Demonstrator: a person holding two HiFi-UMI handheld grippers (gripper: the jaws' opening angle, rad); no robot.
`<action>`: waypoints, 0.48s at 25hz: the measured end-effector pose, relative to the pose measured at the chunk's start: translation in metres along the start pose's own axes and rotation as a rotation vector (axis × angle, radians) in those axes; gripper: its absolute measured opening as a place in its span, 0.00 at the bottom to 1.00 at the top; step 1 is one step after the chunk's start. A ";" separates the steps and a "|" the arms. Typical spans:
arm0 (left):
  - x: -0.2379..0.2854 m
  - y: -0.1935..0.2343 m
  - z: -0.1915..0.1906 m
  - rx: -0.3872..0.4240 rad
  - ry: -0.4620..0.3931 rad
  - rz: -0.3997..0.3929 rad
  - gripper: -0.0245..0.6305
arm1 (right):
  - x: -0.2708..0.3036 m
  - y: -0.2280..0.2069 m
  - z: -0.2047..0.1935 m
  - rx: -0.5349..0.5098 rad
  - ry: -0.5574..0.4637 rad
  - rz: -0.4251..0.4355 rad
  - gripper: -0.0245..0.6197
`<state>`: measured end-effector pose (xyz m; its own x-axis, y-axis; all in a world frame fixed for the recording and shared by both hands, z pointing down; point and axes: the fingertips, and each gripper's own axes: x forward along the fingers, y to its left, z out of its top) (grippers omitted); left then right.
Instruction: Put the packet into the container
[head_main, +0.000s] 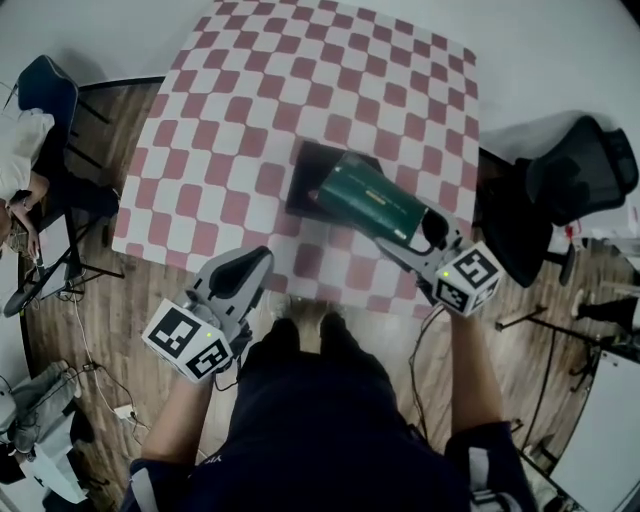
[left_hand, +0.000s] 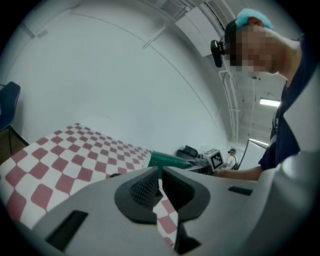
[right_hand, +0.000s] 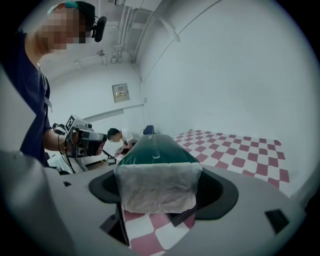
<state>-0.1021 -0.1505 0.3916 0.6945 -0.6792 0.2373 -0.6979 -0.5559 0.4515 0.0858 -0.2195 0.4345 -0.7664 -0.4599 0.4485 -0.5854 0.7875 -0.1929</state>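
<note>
A dark green packet (head_main: 370, 195) with a white sealed end (right_hand: 156, 186) hangs tilted over the near right part of the dark rectangular container (head_main: 300, 178), which sits on the red-and-white checkered table (head_main: 230, 130). My right gripper (head_main: 405, 228) is shut on that white end (right_hand: 157, 192). The packet's green body (right_hand: 152, 150) stretches away from the jaws. My left gripper (head_main: 250, 265) hovers at the table's front edge, left of the container, its jaws together with nothing between them (left_hand: 160, 192). From there the packet (left_hand: 167, 159) shows to the right, beyond the jaws.
A black office chair (head_main: 580, 170) stands off the table's right side. A blue chair (head_main: 45, 90) and a seated person (head_main: 20, 150) are at the left. Cables run over the wooden floor (head_main: 110, 330).
</note>
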 end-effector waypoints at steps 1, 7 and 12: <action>0.002 0.001 -0.001 -0.007 0.002 0.014 0.11 | 0.006 -0.005 -0.002 -0.019 0.018 0.016 0.68; 0.015 0.010 -0.009 -0.033 0.013 0.079 0.10 | 0.041 -0.024 -0.017 -0.176 0.122 0.102 0.68; 0.022 0.015 -0.014 -0.054 0.019 0.110 0.10 | 0.068 -0.030 -0.035 -0.282 0.230 0.146 0.68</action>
<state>-0.0949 -0.1676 0.4156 0.6176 -0.7252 0.3043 -0.7603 -0.4515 0.4671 0.0603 -0.2604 0.5015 -0.7381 -0.2560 0.6242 -0.3546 0.9343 -0.0363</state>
